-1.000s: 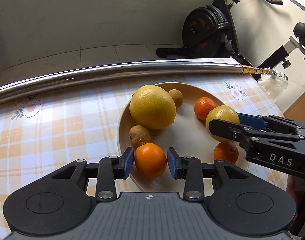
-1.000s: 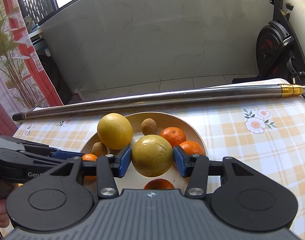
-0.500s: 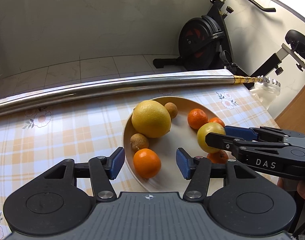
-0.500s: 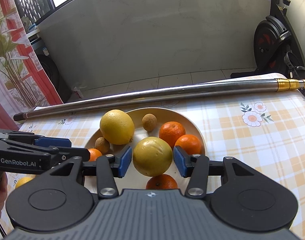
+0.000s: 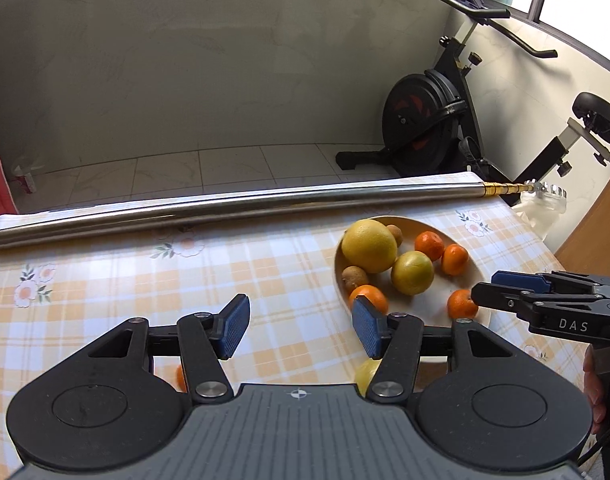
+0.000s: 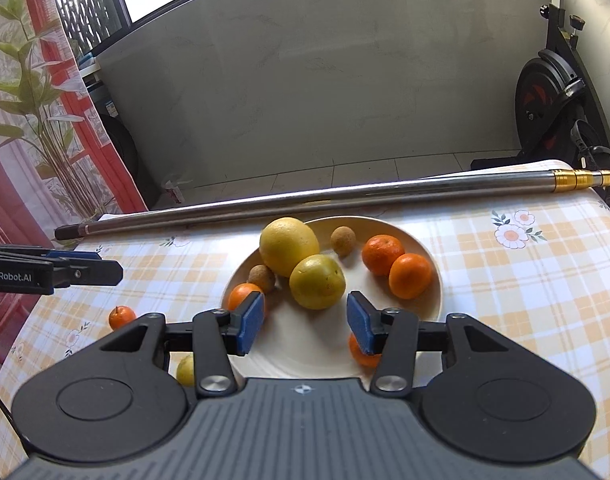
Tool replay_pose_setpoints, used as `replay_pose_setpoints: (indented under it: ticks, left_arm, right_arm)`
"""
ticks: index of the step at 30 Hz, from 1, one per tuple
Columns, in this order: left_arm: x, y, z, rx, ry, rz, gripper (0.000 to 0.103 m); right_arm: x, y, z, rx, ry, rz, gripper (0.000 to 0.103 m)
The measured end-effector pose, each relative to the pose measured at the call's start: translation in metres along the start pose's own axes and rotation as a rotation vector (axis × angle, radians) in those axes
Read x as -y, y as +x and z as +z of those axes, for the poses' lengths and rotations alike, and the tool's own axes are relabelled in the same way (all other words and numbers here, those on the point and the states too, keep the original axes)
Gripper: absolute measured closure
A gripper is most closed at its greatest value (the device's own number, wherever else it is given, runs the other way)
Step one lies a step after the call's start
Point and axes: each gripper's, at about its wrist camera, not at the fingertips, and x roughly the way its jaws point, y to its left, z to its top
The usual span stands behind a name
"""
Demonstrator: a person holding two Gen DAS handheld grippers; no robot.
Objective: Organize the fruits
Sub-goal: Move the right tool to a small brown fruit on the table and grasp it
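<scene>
left black two-finger gripper with blue pads (image 5: 301, 326): jaws apart, just widened, nothing between them, only checked tablecloth (image 5: 105, 280) below. right black two-finger gripper with blue pads (image 6: 305, 322): jaws parted, empty, positioned over the near part of the round cream bowl (image 6: 435, 304), pads clear of the yellow-green round citrus (image 6: 317, 282) just beyond them.

on the cloth near the left gripper body: small orange mandarin (image 6: 121, 317) and a small yellow fruit (image 6: 186, 370), partly hidden, both outside the bowl, to its left in the right wrist view.

inside the bowl, near edge: orange mandarin (image 6: 243, 296) behind the right gripper's left pad, another orange mandarin (image 6: 359, 352) partly hidden behind its right pad. centre: yellow-green citrus touching the large yellow grapefruit-like fruit (image 6: 289, 246) behind it. beside these: small brown round fruit (image 6: 261, 279) on the left. right side: two orange mandarins (image 6: 397, 266) touching each other. far side: second small brown round fruit (image 6: 343, 236).

beyond the bowl: long steel pole with brass-coloured end (image 6: 345, 196), laid across the far edge of the table. further back: tiled floor, grey wall, black exercise bike (image 5: 429, 120).
</scene>
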Motion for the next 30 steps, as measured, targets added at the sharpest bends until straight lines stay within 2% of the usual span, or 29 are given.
replay_pose_setpoints:
  ticks: [5,8,17,24,30]
  left_arm:
    - [-0.029,-0.026,-0.019,0.020,0.011,0.091,0.044]
    - [-0.047,-0.039,-0.024,0.028,-0.014,0.119,0.044]
    - [-0.088,-0.074,-0.009,0.111,-0.037,0.204,0.044]
    - [-0.106,-0.081,-0.005,0.140,-0.101,0.209,0.044]
    - [-0.099,-0.065,-0.018,0.102,-0.060,0.218,0.044]
  right_arm:
    - [-0.019,-0.001,-0.013,-0.006,0.007,0.021,0.053]
    - [-0.029,-0.001,-0.019,-0.009,0.018,0.036,0.053]
    - [-0.052,0.005,-0.031,-0.014,0.032,0.048,0.053]
    - [-0.053,0.009,-0.045,-0.022,0.083,0.022,0.053]
    - [-0.055,0.011,-0.057,-0.055,0.107,0.043,0.053]
